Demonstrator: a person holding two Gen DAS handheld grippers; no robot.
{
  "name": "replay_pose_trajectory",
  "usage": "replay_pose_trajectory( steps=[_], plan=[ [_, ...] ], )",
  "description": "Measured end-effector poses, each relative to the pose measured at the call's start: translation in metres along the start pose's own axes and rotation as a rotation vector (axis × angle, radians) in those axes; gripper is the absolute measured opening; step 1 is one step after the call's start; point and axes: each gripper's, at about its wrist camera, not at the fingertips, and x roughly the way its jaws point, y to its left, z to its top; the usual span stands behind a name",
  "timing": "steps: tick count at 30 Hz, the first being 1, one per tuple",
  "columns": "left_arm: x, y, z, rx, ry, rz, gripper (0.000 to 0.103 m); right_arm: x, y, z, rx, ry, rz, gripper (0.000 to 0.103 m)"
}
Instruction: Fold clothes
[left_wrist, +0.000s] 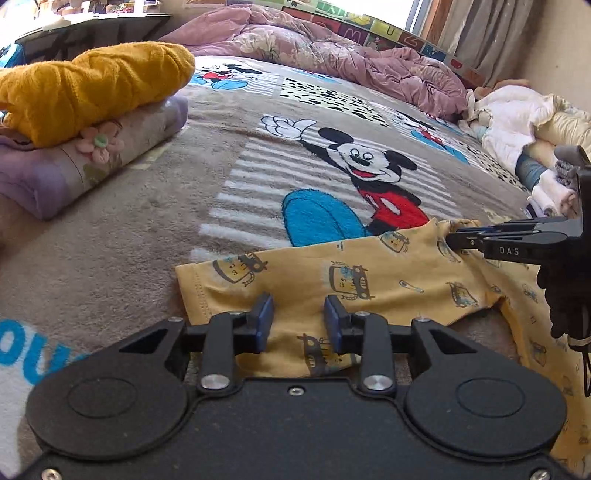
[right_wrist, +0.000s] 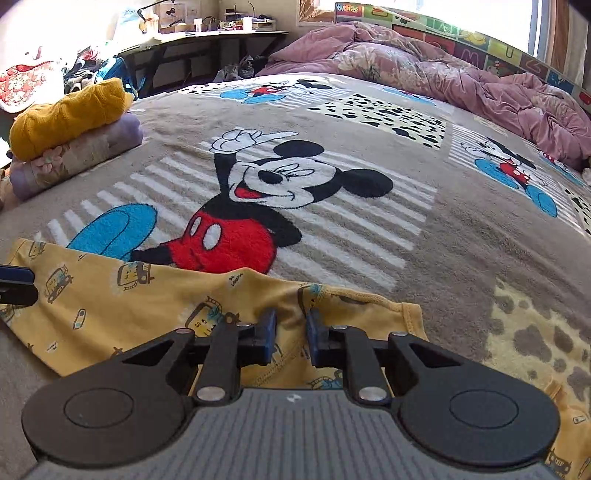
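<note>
Yellow printed garment (left_wrist: 369, 280) flat on bed blanket (left_wrist: 147, 240), near edge. Left claw (left_wrist: 299, 321) parted, gripping nothing. Right claw (right_wrist: 291, 334) narrow, cloth between, not pinched. Advice: pinch hem corners evenly, fold toward 12 o'clock.

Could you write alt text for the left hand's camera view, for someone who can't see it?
A yellow printed garment lies on a cartoon-mouse blanket, with the left gripper open just above one end and the right gripper reaching in from the right at the cloth's far edge. A mustard knit sits on folded lilac clothes at the left.
</note>
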Motion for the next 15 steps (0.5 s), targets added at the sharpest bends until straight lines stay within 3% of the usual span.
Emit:
replay_pose_trajectory(
  steps=[4, 6, 9, 12, 15],
  plan=[
    [-0.007, 0.003, 0.009, -0.035, -0.083, -0.038, 0.032, -0.008, 0.002, 0.01, -0.01, -0.034, 0.058, 0.021],
    [0.007, 0.007, 0.009, -0.048, -0.008, 0.037, 0.033, 0.006, 0.015, 0.01, -0.081, 0.0, 0.054, 0.021],
    [0.013, 0.015, 0.007, -0.08, 0.028, 0.091, 0.029, 0.026, 0.025, 0.014, -0.132, 0.027, -0.013, 0.017],
    [-0.003, 0.019, 0.01, -0.074, -0.063, 0.173, 0.027, 0.025, 0.02, 0.026, -0.06, 0.009, -0.045, 0.018],
    [-0.017, 0.033, 0.013, -0.134, -0.131, 0.147, 0.027, 0.009, 0.018, 0.027, -0.051, -0.046, -0.07, 0.018]
  ],
)
